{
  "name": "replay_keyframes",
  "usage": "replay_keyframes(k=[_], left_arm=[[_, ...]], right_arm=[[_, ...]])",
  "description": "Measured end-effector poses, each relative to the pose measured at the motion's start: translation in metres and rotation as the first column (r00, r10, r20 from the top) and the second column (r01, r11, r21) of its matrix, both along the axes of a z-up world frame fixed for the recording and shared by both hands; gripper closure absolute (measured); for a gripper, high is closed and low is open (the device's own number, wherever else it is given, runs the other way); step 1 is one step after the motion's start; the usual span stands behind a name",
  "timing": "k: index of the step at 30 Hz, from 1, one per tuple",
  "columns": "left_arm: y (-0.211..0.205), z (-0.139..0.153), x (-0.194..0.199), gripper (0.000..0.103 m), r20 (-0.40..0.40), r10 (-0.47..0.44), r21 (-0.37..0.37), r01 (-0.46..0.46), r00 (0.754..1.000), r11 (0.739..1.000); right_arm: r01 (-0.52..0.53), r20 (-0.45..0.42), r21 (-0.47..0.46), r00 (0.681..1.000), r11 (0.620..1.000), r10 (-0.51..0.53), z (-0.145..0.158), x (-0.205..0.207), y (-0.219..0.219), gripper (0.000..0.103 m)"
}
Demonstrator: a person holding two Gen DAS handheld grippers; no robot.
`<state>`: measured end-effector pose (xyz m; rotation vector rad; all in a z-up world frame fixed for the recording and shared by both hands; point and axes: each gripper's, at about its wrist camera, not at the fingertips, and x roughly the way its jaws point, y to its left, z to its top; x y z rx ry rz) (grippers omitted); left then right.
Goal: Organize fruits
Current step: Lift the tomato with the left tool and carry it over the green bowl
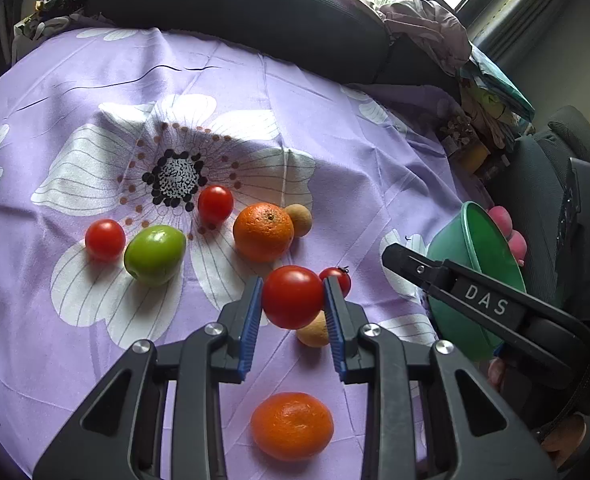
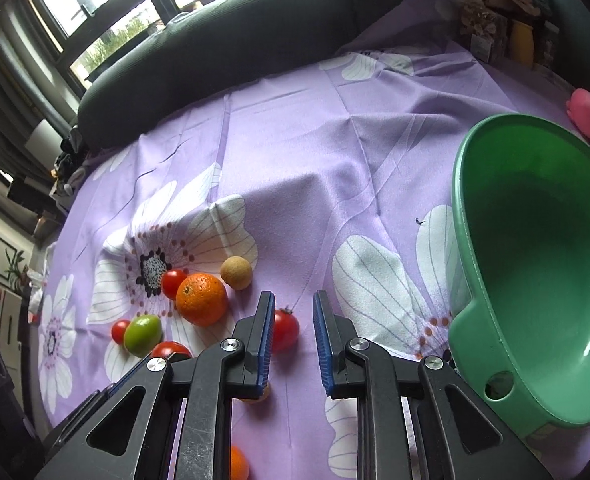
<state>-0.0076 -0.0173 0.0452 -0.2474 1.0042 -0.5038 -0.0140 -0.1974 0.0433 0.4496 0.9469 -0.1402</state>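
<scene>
My left gripper point(image 1: 293, 298) is shut on a red tomato point(image 1: 292, 297), holding it above the purple flowered cloth point(image 1: 335, 152). Under it lie a small tomato point(image 1: 337, 279) and a tan longan point(image 1: 314, 333). An orange point(image 1: 263, 231), another longan point(image 1: 299, 220), two more tomatoes point(image 1: 215, 203) point(image 1: 104, 239), a green fruit point(image 1: 155, 254) and a mandarin point(image 1: 292, 425) lie on the cloth. My right gripper point(image 2: 293, 334) is open and empty, beside a small tomato point(image 2: 285, 329). A tilted green bowl point(image 2: 535, 272) is held by a hand at the right; it also shows in the left wrist view point(image 1: 475, 280).
A dark cushion point(image 1: 235, 12) runs along the far edge of the cloth. Cluttered fabric and small items point(image 1: 475, 120) sit at the far right. The right gripper's arm point(image 1: 483, 300) crosses in front of the bowl in the left wrist view.
</scene>
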Motion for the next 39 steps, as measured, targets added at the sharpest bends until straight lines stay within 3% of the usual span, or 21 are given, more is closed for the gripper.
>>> replay_keyframes(k=[4, 6, 8, 9, 14, 18, 22, 26, 30, 34, 39], left_arm=[[0.007, 0.0, 0.002, 0.073, 0.004, 0.043, 0.031, -0.043, 0.999, 0.999], [0.014, 0.0, 0.004, 0.073, 0.0, 0.063, 0.029, -0.063, 0.998, 0.998], [0.02, 0.001, 0.006, 0.073, -0.001, 0.083, 0.024, -0.083, 0.997, 0.996], [0.024, 0.001, 0.006, 0.073, -0.001, 0.093, 0.022, -0.093, 0.996, 0.995], [0.03, 0.0, 0.008, 0.073, -0.012, 0.102, 0.018, -0.102, 0.995, 0.995], [0.031, 0.0, 0.008, 0.073, -0.018, 0.104, 0.015, -0.103, 0.994, 0.995], [0.029, 0.0, 0.007, 0.073, -0.015, 0.094, 0.018, -0.094, 0.995, 0.995], [0.026, 0.0, 0.007, 0.073, -0.013, 0.086, 0.019, -0.086, 0.996, 0.996], [0.023, 0.001, 0.006, 0.073, -0.006, 0.075, 0.013, -0.075, 0.997, 0.997], [0.014, 0.007, 0.003, 0.073, 0.019, 0.052, -0.004, -0.052, 0.998, 0.999], [-0.013, 0.028, -0.002, 0.073, 0.083, -0.016, -0.026, 0.018, 0.996, 0.999]], right_arm=[[-0.002, -0.022, 0.0, 1.0, 1.0, 0.002, -0.005, 0.009, -0.002, 0.08], [-0.033, -0.025, 0.024, 0.999, 0.999, 0.034, -0.009, 0.014, 0.003, 0.071], [-0.055, -0.033, 0.052, 0.998, 0.997, 0.057, -0.013, 0.02, 0.009, 0.055], [-0.066, -0.031, 0.056, 0.997, 0.996, 0.067, -0.014, 0.023, 0.014, 0.055], [-0.095, -0.062, -0.005, 0.994, 0.996, 0.094, -0.022, 0.042, 0.031, 0.055], [-0.099, -0.112, 0.037, 0.988, 0.994, 0.103, -0.035, 0.044, 0.031, 0.055], [-0.105, -0.118, 0.004, 0.988, 0.994, 0.105, -0.034, 0.041, 0.034, 0.056], [-0.102, -0.121, -0.035, 0.988, 0.994, 0.097, -0.036, 0.041, 0.034, 0.072], [-0.098, -0.12, -0.043, 0.989, 0.994, 0.092, -0.034, 0.039, 0.033, 0.073], [-0.064, -0.09, -0.065, 0.994, 0.996, 0.058, -0.022, 0.029, 0.026, 0.074], [0.002, 0.038, -0.098, 0.999, 0.995, 0.002, 0.014, 0.002, 0.009, 0.073]])
